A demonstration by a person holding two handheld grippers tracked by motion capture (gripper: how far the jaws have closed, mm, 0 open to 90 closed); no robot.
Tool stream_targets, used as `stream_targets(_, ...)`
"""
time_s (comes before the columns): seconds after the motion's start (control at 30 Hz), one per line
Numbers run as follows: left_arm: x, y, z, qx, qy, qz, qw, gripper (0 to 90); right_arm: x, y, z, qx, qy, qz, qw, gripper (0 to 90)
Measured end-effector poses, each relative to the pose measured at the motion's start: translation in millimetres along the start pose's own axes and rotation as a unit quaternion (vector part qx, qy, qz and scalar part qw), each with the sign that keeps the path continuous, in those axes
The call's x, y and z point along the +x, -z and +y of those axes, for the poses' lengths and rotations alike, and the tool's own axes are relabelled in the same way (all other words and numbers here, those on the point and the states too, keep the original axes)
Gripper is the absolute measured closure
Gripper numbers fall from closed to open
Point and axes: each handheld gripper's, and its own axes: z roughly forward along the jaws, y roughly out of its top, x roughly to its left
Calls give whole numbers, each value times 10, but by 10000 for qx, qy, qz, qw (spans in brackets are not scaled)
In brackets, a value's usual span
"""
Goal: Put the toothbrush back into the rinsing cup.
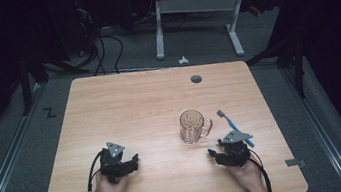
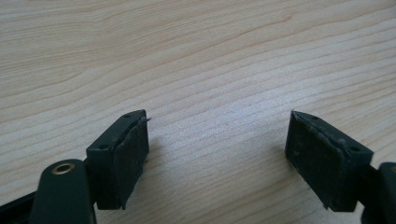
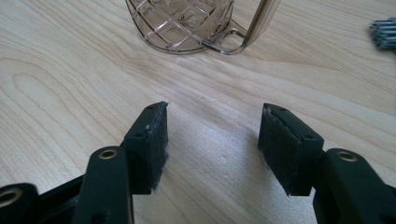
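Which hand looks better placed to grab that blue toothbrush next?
The right. Its open tongs sit just below the toothbrush and the glass mug. The left tongs, also open, rest across the table with the mug between them and the brush.

Mug (image 3: 187, 23) top — cropped out
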Motion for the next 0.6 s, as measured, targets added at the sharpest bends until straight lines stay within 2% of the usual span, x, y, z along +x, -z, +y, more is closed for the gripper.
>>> stream_targets(0.6,2,1,1,3,1,-4,10000,222,0,1,0,12,-29,3,10000,421)
